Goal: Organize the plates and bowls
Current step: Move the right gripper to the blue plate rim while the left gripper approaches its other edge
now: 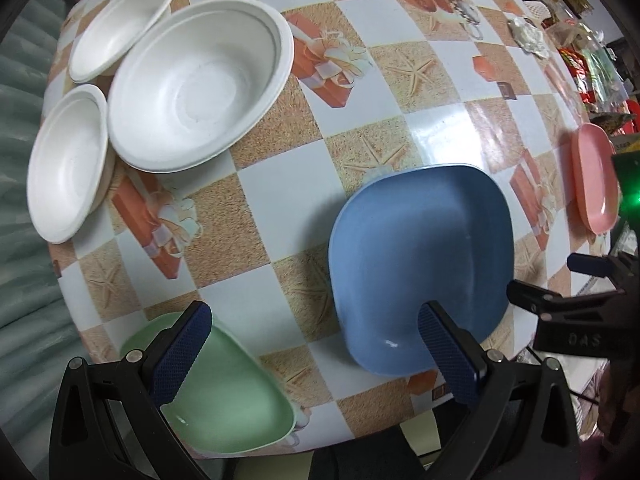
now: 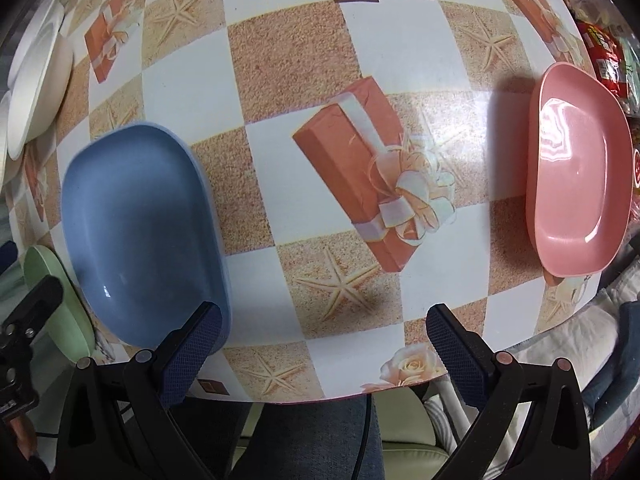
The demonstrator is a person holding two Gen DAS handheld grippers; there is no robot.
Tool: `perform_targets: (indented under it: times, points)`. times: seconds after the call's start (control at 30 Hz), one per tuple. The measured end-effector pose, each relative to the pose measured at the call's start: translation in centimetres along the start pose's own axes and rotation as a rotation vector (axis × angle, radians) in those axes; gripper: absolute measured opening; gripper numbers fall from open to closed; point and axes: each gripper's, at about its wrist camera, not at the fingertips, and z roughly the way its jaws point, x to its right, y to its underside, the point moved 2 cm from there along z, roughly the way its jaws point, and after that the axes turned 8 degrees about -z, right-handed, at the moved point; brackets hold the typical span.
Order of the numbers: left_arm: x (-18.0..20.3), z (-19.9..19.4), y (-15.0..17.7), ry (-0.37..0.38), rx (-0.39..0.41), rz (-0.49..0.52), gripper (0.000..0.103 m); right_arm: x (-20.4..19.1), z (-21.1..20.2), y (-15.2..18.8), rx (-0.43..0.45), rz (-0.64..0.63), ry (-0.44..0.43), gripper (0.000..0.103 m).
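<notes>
A blue plate (image 1: 420, 264) lies near the table's front edge, with a green plate (image 1: 224, 392) to its left and a pink plate (image 1: 594, 178) far right. Three white bowls (image 1: 200, 80) cluster at the back left. My left gripper (image 1: 316, 352) is open and empty, hovering over the front edge between the green and blue plates. My right gripper (image 2: 324, 352) is open and empty above the front edge, between the blue plate (image 2: 144, 232) and the pink plate (image 2: 580, 168). The green plate (image 2: 60, 292) shows at the left edge of the right wrist view.
The table (image 2: 320, 80) has a checkered cloth with gift-box and starfish prints. Packets and clutter (image 1: 568, 20) crowd the far right corner. The right gripper (image 1: 560, 308) shows at the right of the left wrist view. A person's legs (image 2: 312, 436) are below the table edge.
</notes>
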Motion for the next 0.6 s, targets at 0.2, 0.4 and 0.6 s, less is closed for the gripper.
perform_targets:
  times: [0.2, 0.4, 0.6]
  points:
    - [0.3, 2.0, -0.4, -0.003, 0.001, -0.025, 0.103, -0.4, -0.5, -1.8, -0.003, -0.023, -0.005, 0.103]
    - [-0.3, 4.2, -0.6, 0.014, -0.018, -0.064, 0.103, -1.6, -0.1, -4.0, -0.023, -0.054, 0.027, 0.103]
    - [0.1, 5.5, -0.9, 0.007, -0.020, -0.075, 0.103, -3.6, 1.4, -3.9, -0.046, -0.077, 0.054, 0.103]
